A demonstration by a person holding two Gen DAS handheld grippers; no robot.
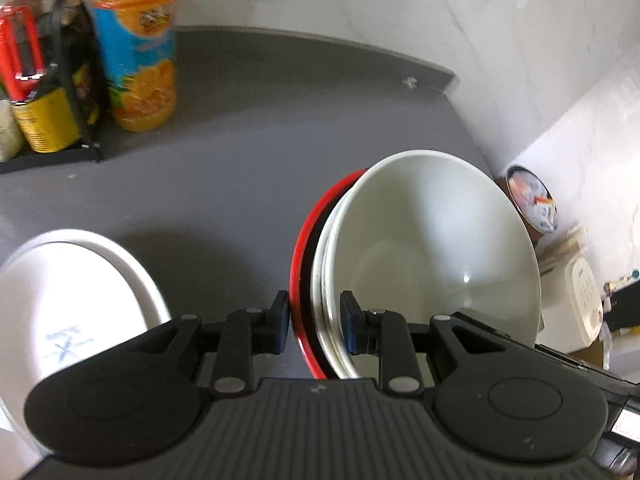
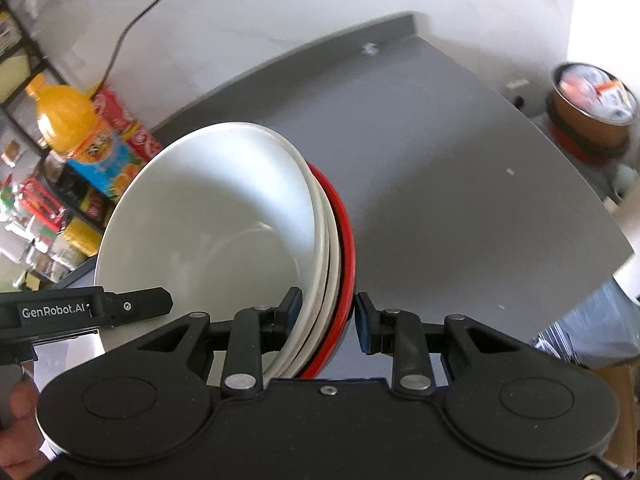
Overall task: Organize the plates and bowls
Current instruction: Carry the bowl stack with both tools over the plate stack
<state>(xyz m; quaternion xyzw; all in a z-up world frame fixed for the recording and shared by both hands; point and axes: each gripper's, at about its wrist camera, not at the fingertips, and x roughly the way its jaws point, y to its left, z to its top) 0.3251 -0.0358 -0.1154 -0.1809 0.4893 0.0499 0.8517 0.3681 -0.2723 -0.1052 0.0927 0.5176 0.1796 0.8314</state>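
Note:
A stack of white bowls (image 1: 432,248) nested in a red bowl (image 1: 304,240) is held tilted over the grey table (image 1: 240,160). My left gripper (image 1: 314,324) is shut on the stack's rim, one finger outside the red bowl and one inside the top white bowl. From the opposite side, my right gripper (image 2: 326,316) clamps the same rim: one finger lies inside the white bowl (image 2: 208,220), the other against the red bowl (image 2: 347,240). The left gripper's body (image 2: 80,308) shows at the left edge of the right wrist view.
A white plate (image 1: 72,300) lies on the table at the lower left. An orange juice bottle (image 1: 136,48) and a black rack of cans (image 1: 40,100) stand at the back left. A brown bin (image 2: 592,108) sits beyond the table's right edge. A hand (image 2: 16,420) shows at lower left.

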